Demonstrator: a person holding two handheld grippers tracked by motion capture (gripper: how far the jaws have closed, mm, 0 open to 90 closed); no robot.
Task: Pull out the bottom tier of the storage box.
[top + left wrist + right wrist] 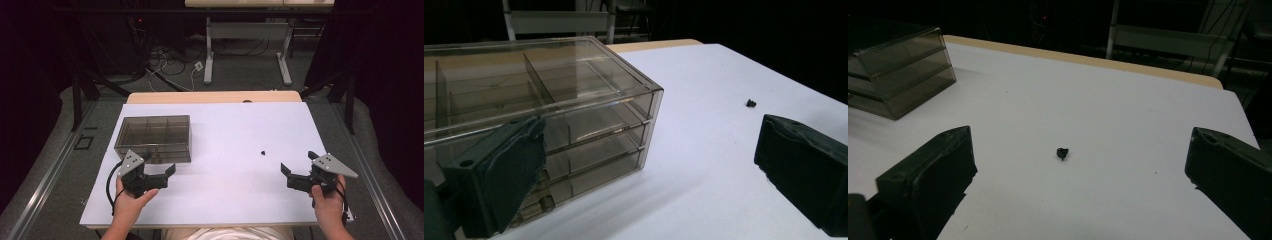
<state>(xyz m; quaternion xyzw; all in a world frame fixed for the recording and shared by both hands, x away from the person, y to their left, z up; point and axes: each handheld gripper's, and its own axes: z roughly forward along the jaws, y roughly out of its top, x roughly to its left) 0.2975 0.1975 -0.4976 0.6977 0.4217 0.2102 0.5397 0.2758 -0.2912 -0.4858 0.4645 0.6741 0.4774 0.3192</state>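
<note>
On the white table [225, 125], a small black screw-like part [262, 151] lies alone right of centre, well apart from the smoky clear plastic drawer box [154, 137] at the far left. The left gripper [161, 169], held in the person's left hand [127, 202], sits just beside the box's near edge with its jaws spread wide and nothing between them. The right gripper [296, 166], held in the right hand [329, 205] near the right edge, points toward the small part, its jaws likewise wide apart and empty. No brand, label or writing can be read on the box, the grippers or the table.
</note>
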